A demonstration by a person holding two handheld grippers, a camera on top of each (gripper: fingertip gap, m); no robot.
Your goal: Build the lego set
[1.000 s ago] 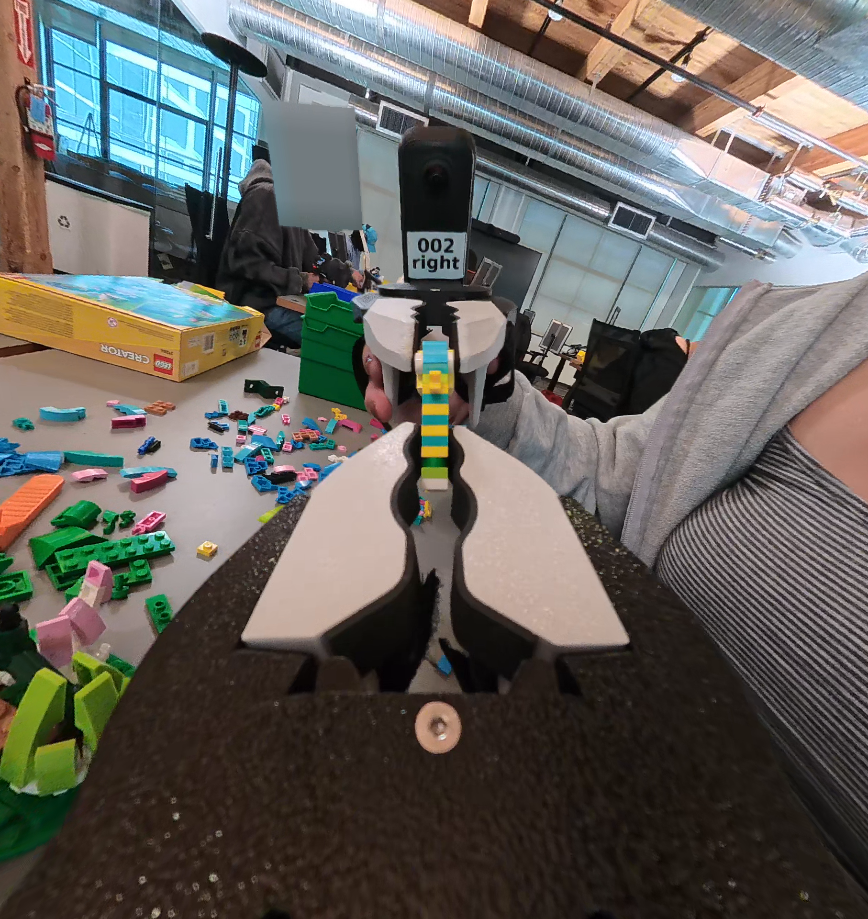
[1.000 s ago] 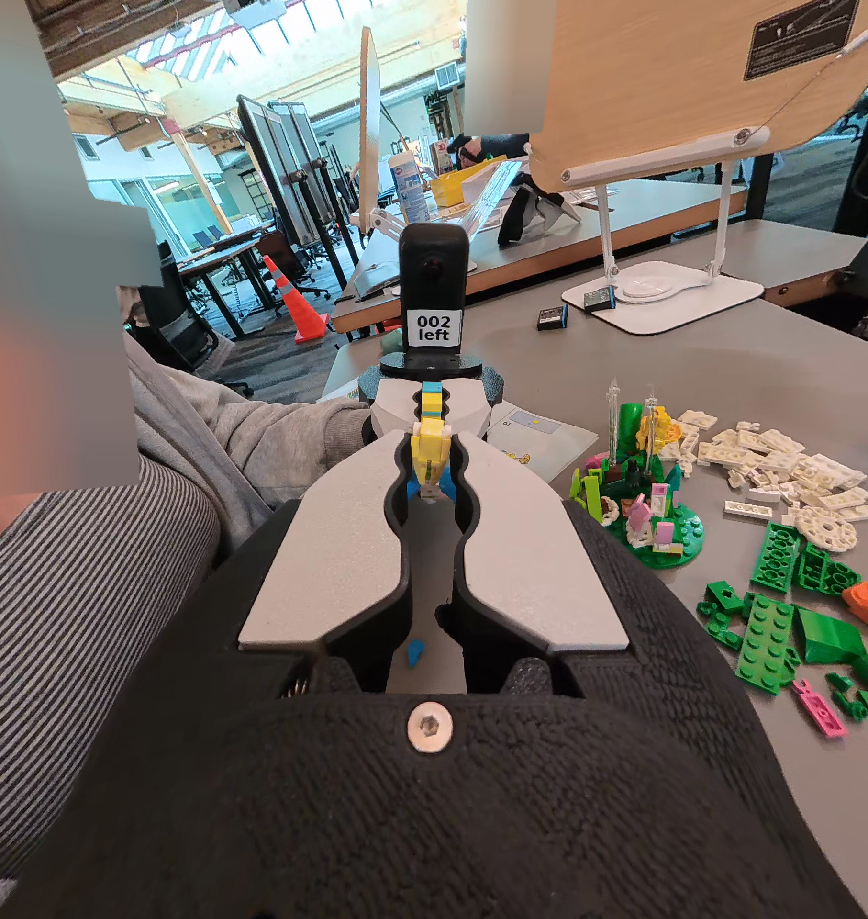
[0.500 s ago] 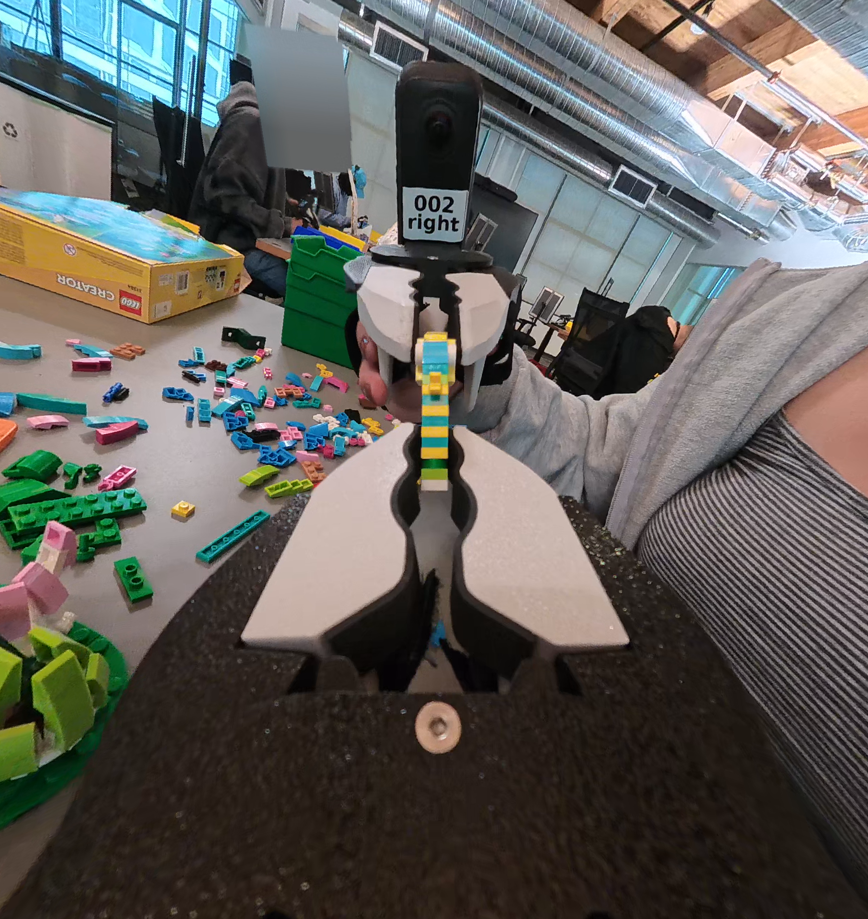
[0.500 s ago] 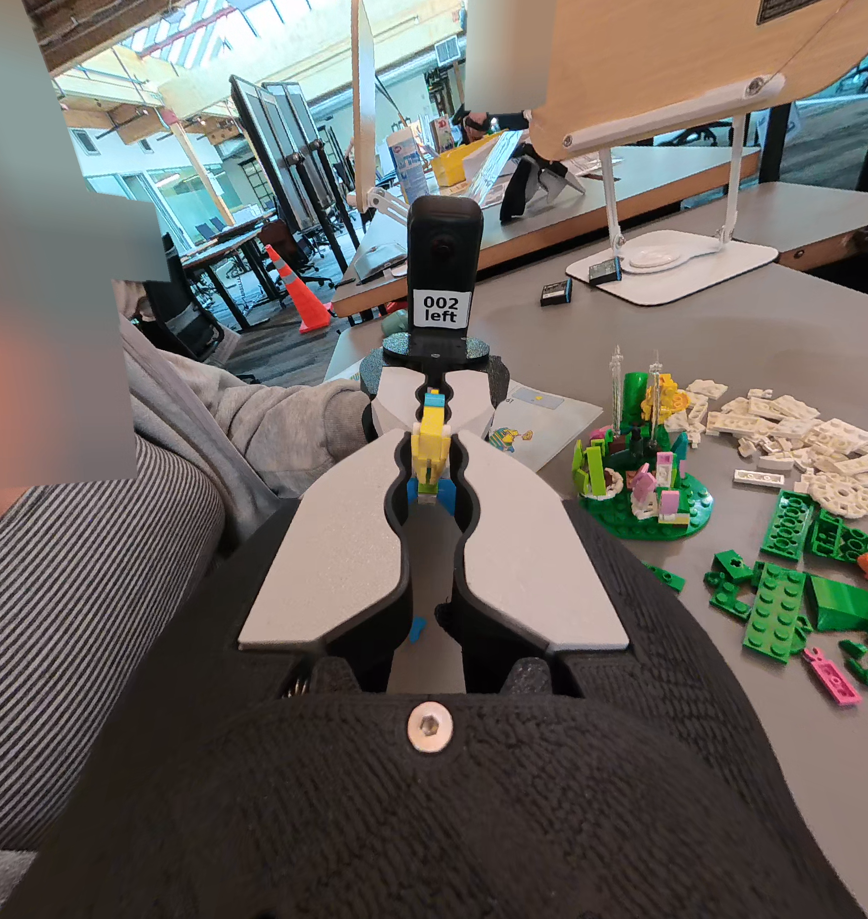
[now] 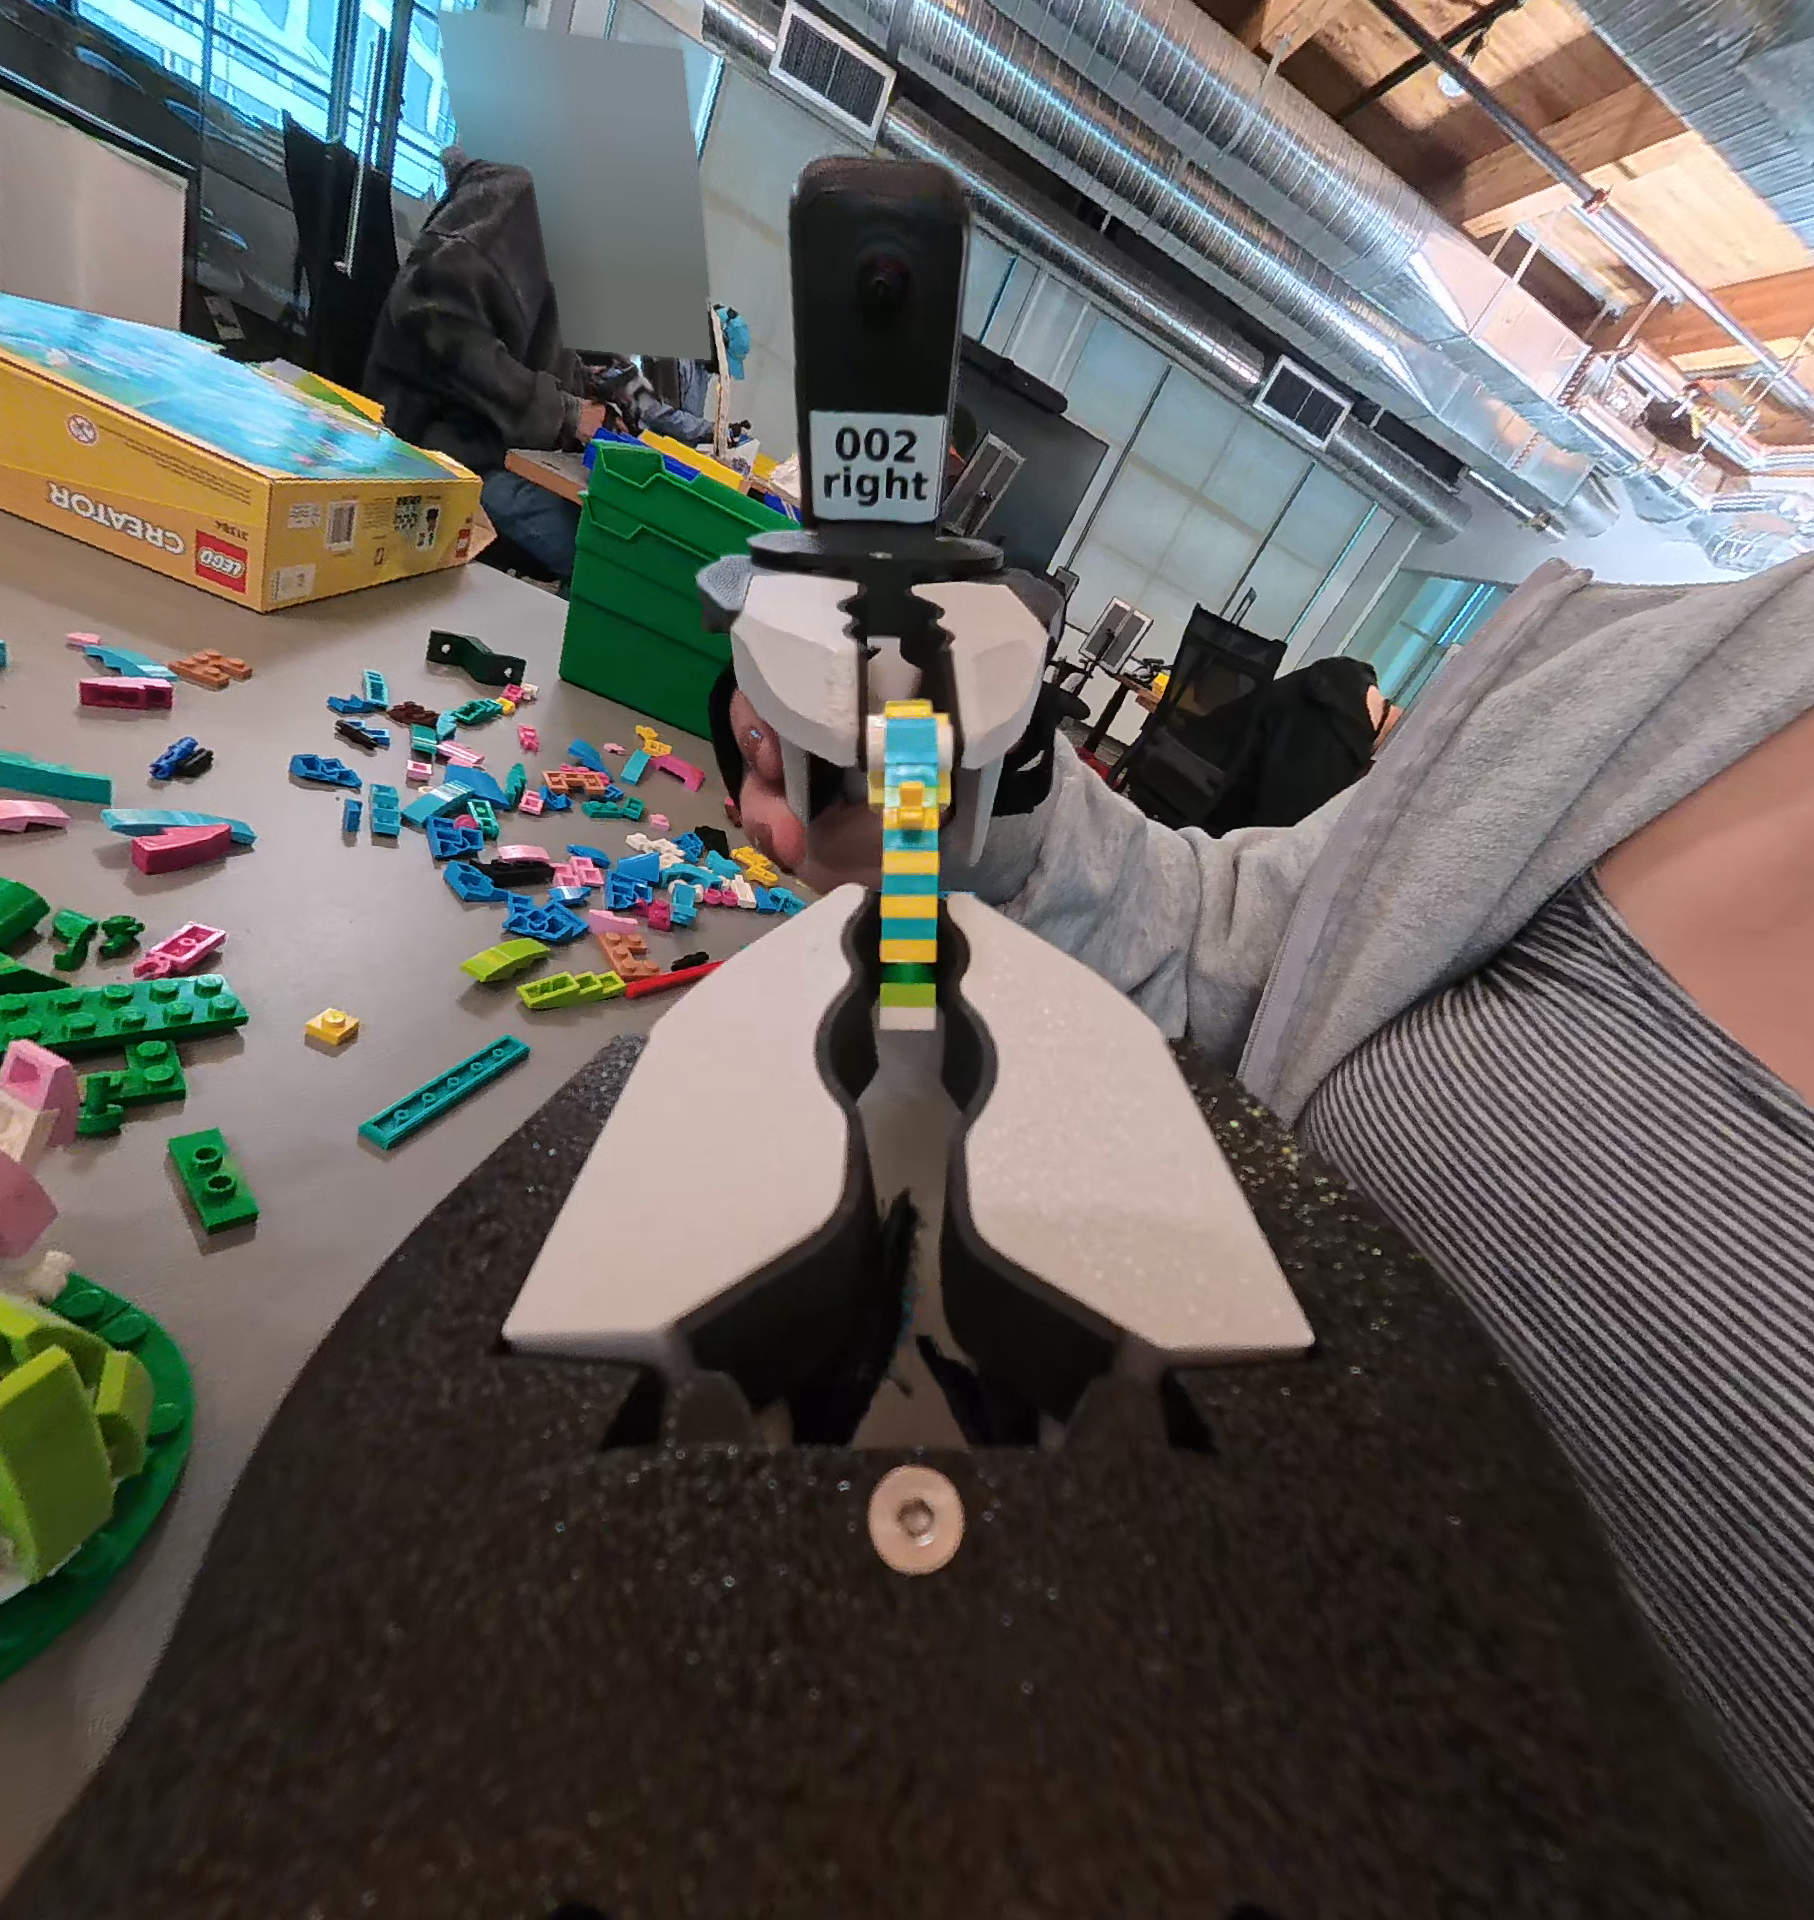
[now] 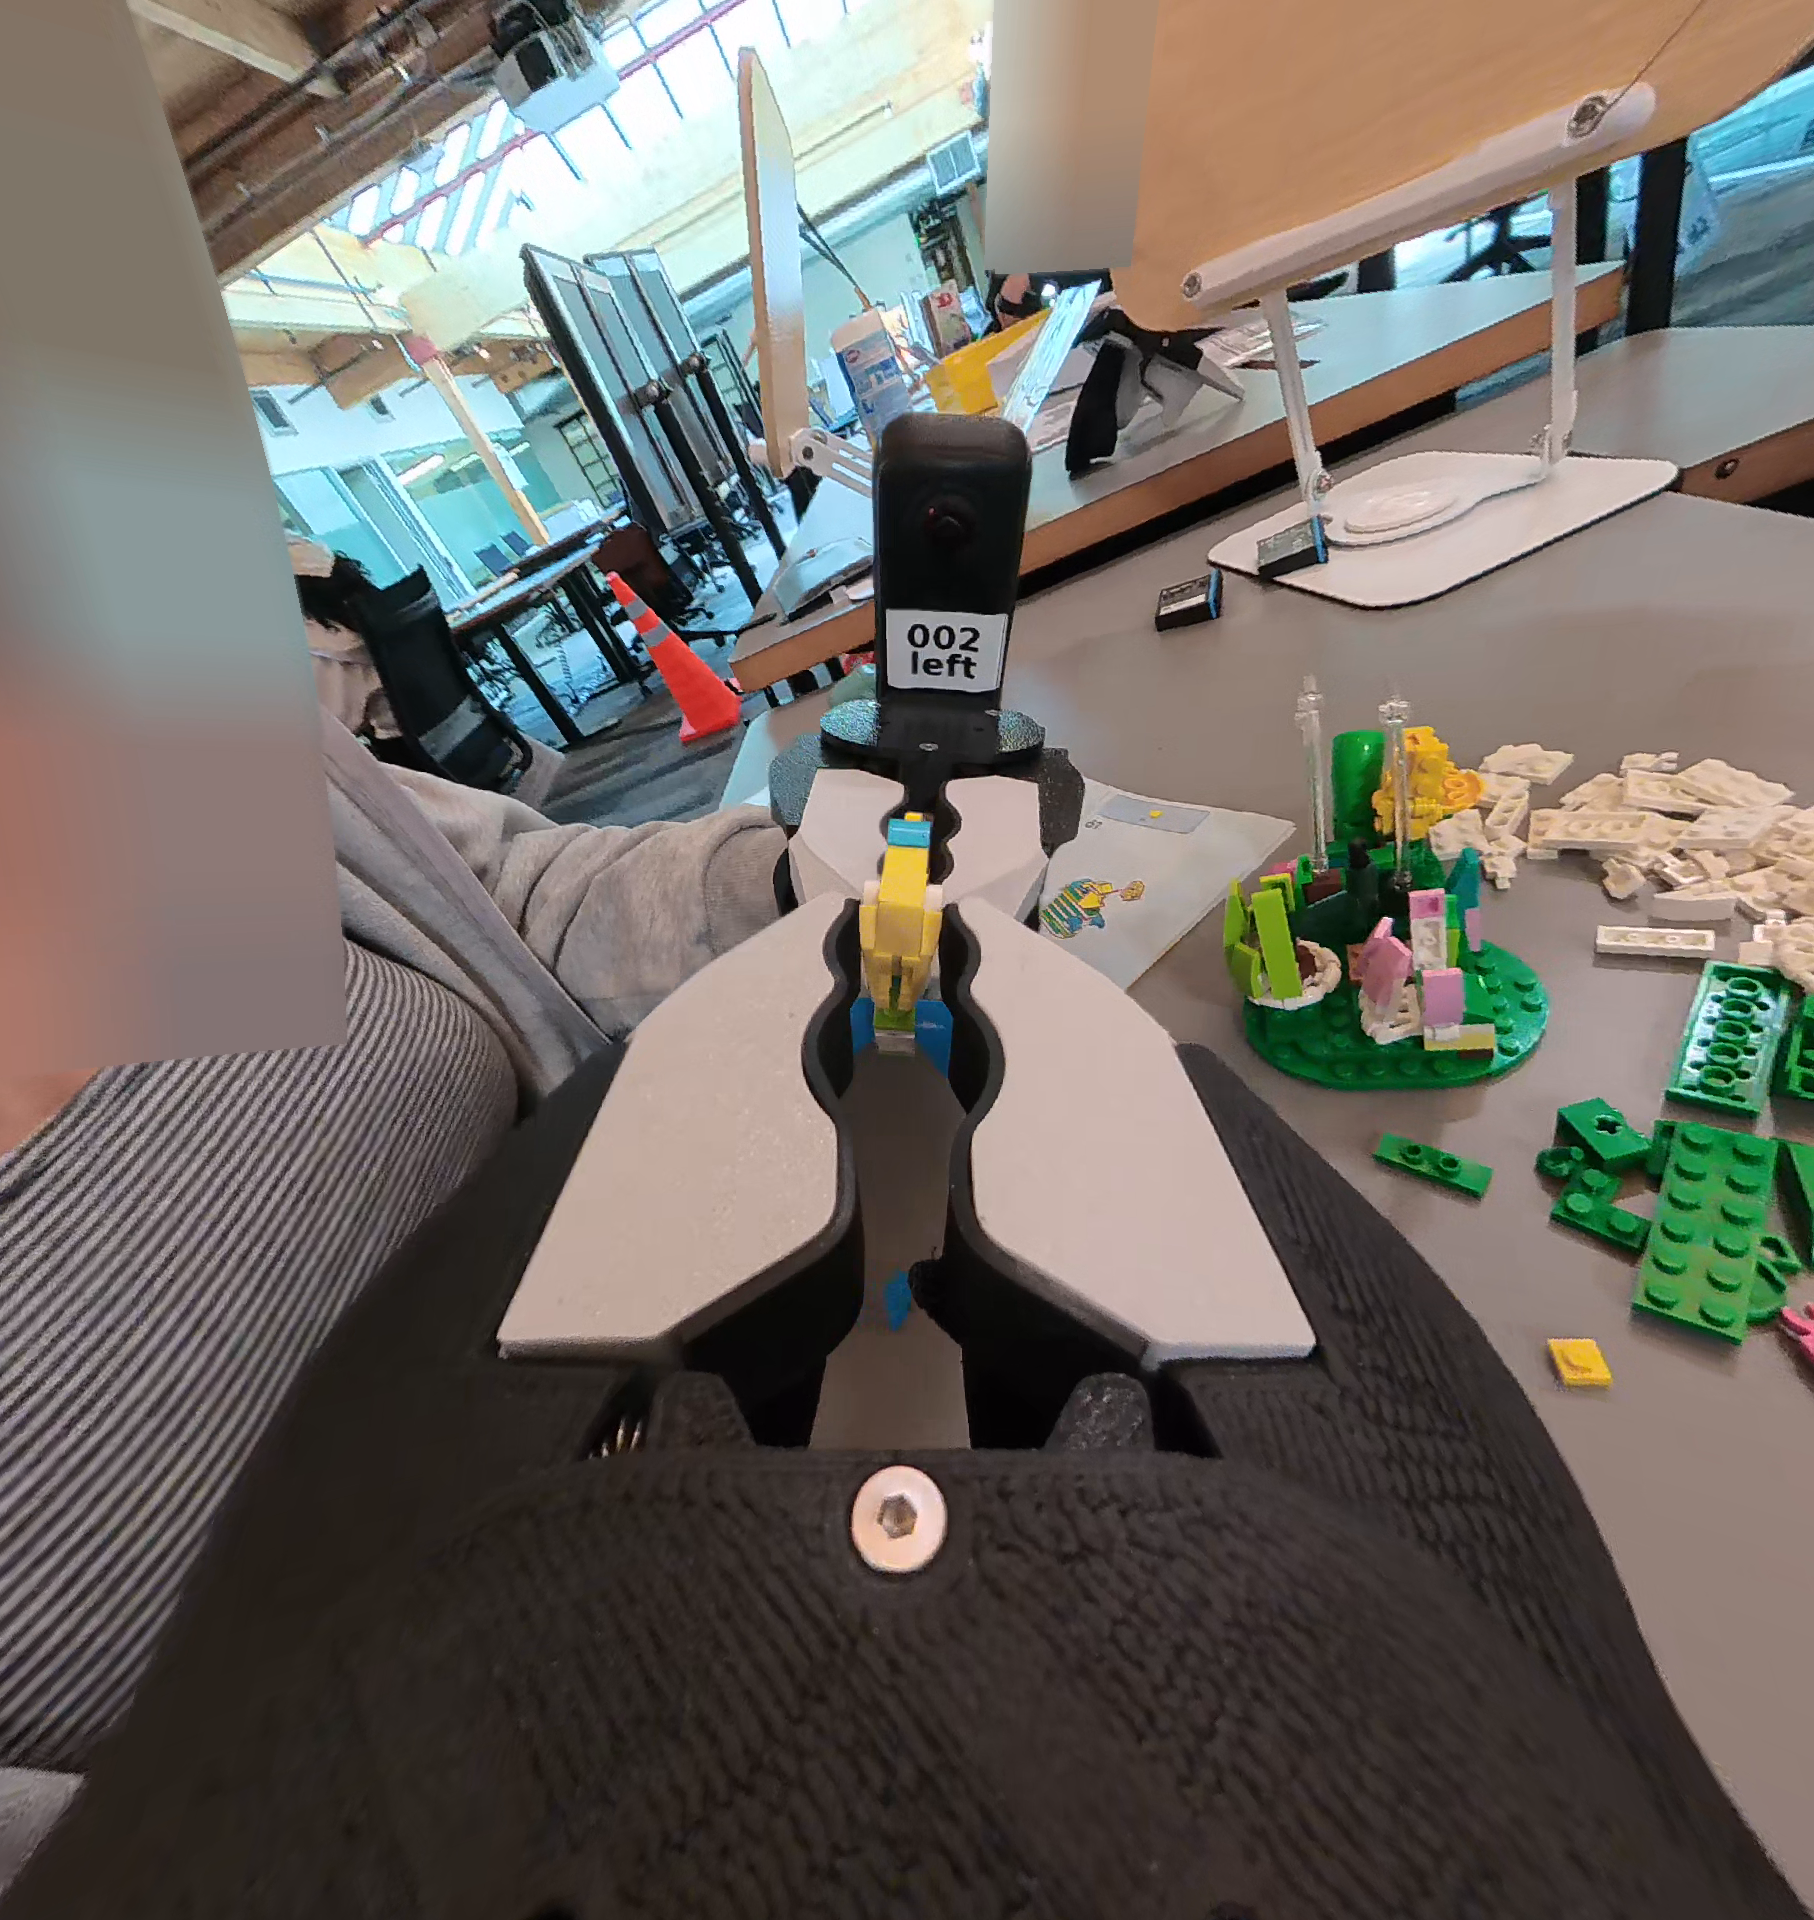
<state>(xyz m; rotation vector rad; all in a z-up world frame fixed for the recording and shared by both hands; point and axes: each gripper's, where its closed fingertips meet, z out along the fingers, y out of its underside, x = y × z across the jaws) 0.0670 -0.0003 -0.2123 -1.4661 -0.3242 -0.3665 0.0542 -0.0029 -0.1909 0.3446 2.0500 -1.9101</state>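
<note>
I hold both claws up off the desk, nose to nose in front of my chest, with one small build bridged between them. My left claw is clenched on the lower, green-and-white end of the striped stack, a thin column of yellow and turquoise plates whose long axis runs straight out along my fingers toward 12 o'clock. At its far end sits the head piece, turquoise and yellow with white side bits, and there the right claw pinches it, coming in from 12 o'clock.

From the right wrist view the same thing reads reversed: my right claw is closed on the yellow head end, with blue bits showing just beneath the tips, and the stack runs away from me into the left claw at 12 o'clock.

So the build lies dead ahead of each claw, and both are equally near, since both are touching it. My judgement is that the next move turns on that shared axis: pressing the two ends together along it should seat the joint, while any sideways twist could snap the slender column.

The green round baseplate model sits on the desk at 2 o'clock of the right claw, with loose green plates nearer me and white pieces beyond. Loose coloured bricks scatter at 10 o'clock of the left claw.
</note>
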